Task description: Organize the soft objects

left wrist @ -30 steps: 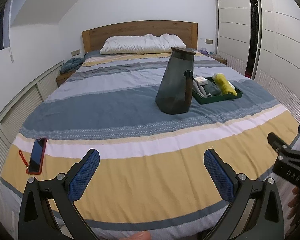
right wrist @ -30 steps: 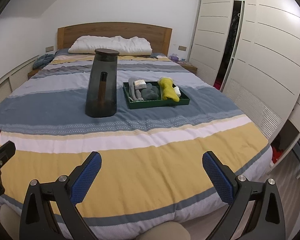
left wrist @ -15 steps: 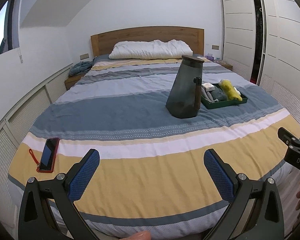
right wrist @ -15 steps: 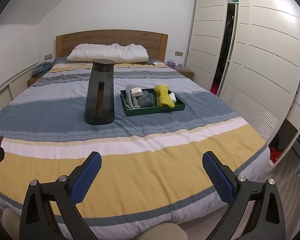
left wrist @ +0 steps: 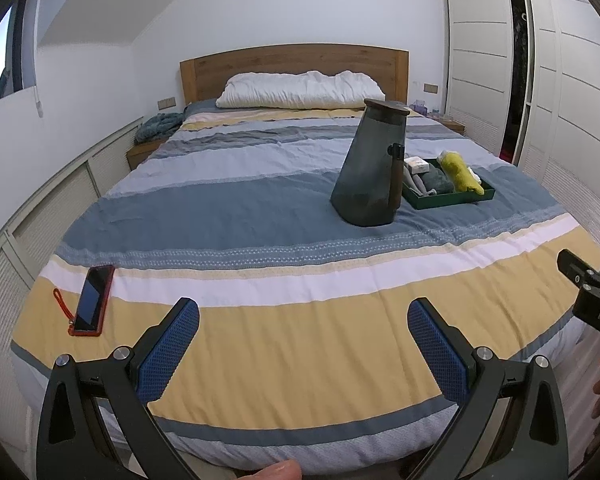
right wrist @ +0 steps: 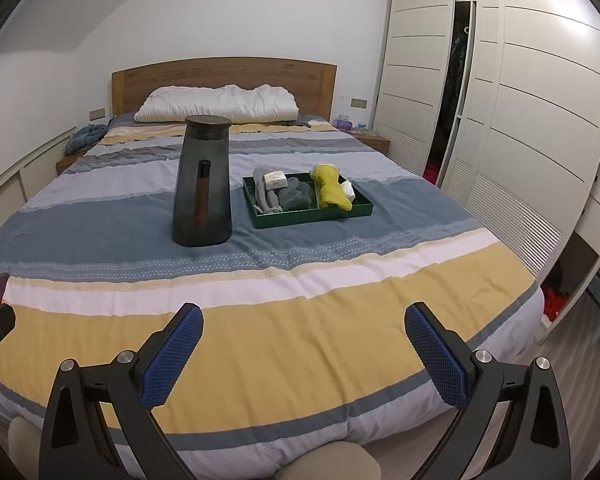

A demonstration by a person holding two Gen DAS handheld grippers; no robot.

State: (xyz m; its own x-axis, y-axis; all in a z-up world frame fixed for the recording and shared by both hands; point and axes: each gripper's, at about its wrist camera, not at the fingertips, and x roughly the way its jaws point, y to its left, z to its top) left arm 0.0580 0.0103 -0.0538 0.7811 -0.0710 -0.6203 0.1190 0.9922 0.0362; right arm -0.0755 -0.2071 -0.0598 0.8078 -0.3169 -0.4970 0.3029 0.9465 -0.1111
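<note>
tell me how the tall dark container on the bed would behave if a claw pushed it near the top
The tall dark container is narrow and stands on a soft striped duvet, so a high push would probably tip it rather than slide it. Its wider base may help slightly. It looks rigid and smooth, possibly slippery to grip.

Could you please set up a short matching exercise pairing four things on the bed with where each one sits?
Things:
1. phone
2. dark container
3. yellow cloth
4. pillow

Places:
A. inside the green tray
B. against the headboard
C. near the bed's left edge, on the yellow stripe
D. upright on the blue stripe, left of the tray

Pairs: 1-C, 2-D, 3-A, 4-B
</note>
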